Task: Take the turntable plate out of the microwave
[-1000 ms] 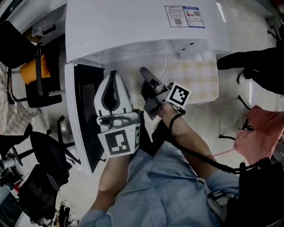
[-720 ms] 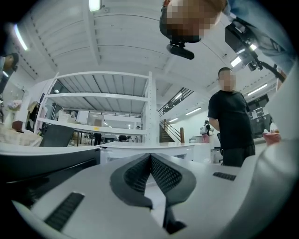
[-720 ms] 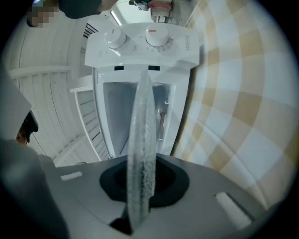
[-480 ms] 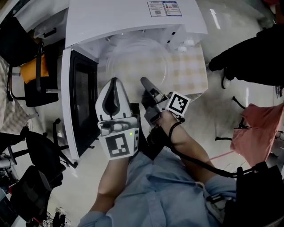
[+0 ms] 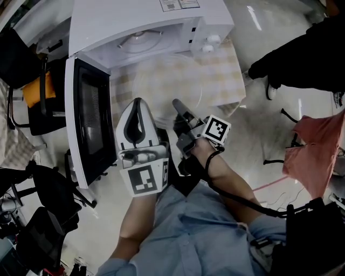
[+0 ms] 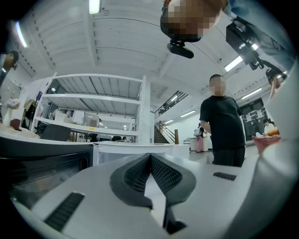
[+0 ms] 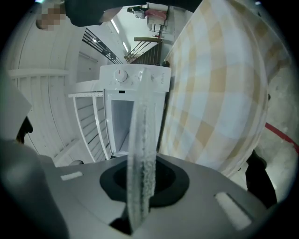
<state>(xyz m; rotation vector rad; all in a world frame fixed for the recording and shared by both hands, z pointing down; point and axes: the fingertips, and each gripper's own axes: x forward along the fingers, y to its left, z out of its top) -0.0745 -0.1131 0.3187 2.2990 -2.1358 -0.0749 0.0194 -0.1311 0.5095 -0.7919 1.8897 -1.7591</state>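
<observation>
Head view: one microwave (image 5: 135, 24), one plate (image 5: 166, 85) in right claw (image 5: 176, 102).

Microwave (image 5: 140, 21) cut off at top edge, label (image 5: 175, 4) txt too small to read, plate (image 5: 161, 81) rim v. faint.

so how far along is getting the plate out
Done: the microwave has its door open, and the turntable plate is outside it. In hand: the right gripper is shut on the plate's rim, holding it over the checked cloth; the left gripper is shut and empty. Left: setting the plate down, probably on that cloth.
</observation>
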